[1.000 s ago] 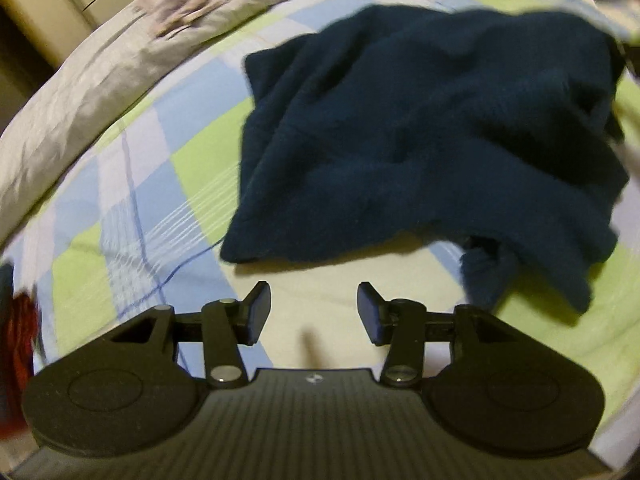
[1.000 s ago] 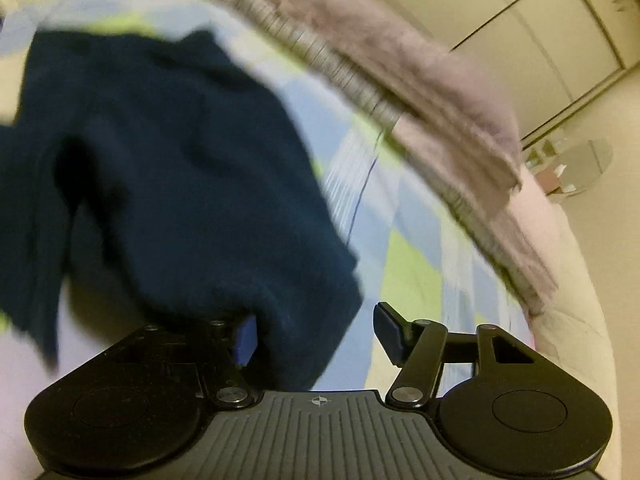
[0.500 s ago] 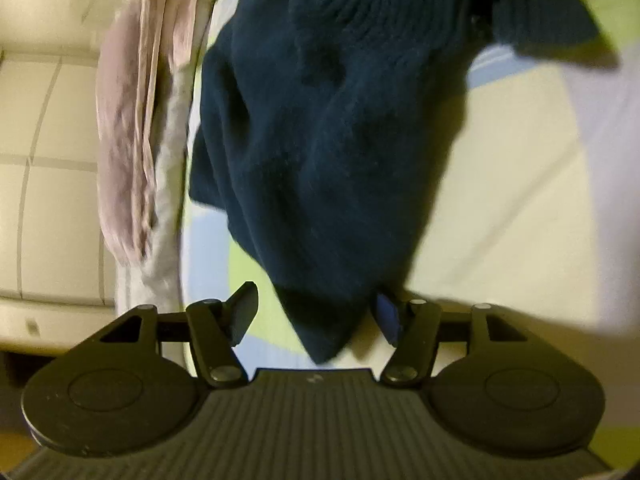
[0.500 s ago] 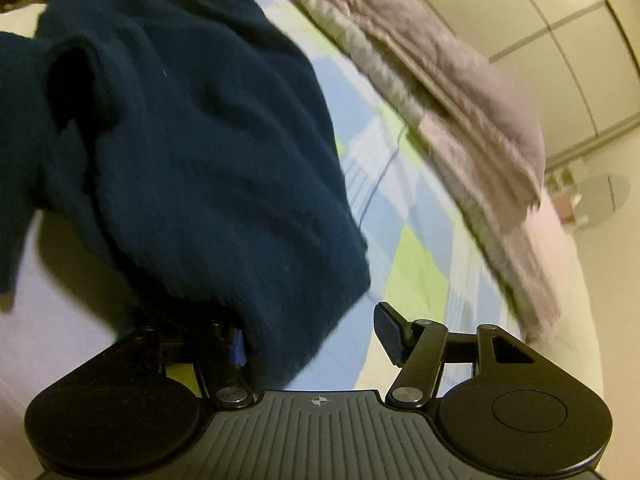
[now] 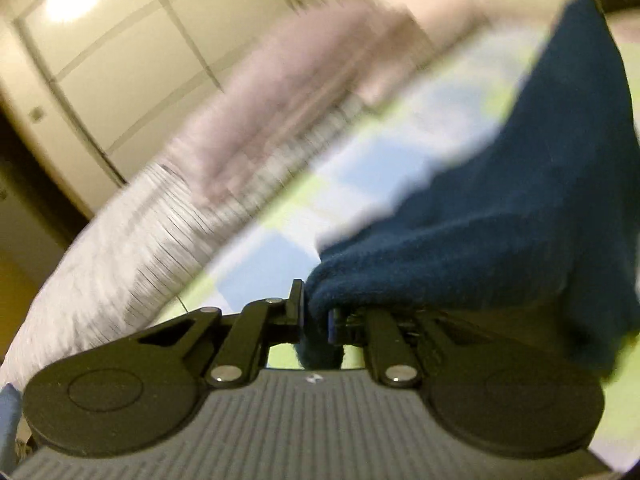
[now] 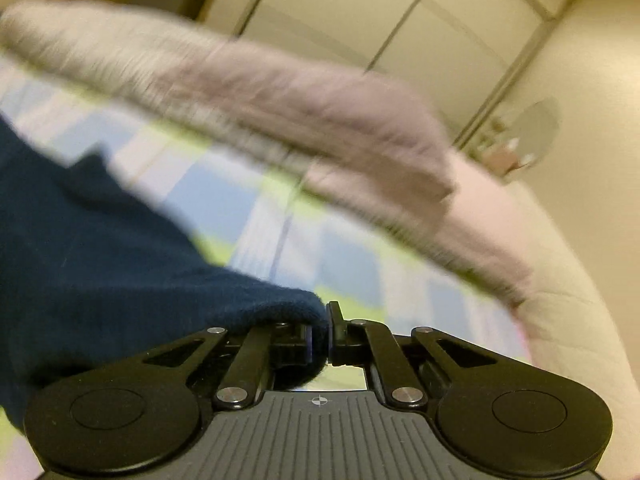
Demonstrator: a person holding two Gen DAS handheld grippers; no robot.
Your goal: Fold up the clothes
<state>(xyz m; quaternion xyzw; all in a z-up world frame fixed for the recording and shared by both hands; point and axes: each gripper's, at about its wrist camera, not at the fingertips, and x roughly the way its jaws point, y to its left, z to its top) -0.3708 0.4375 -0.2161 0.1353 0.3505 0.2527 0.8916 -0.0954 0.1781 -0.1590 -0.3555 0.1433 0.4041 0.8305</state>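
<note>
Navy knit garment (image 5: 520, 216): lifted over the checked bedsheet (image 6: 248, 204), one edge pinched in each closed gripper, left gripper (image 5: 316, 316) and right gripper (image 6: 320, 336), likely spreading it for folding. Beyond: pink-grey bedding (image 6: 280, 100).

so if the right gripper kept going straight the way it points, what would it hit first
Probably the checked bedsheet, then the pinkish-grey folded blanket. The right gripper grips the navy garment; blur obscures depth.

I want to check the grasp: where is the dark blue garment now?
The dark blue garment is clamped in both tongs, left and right, above the checked bedsheet.
</note>
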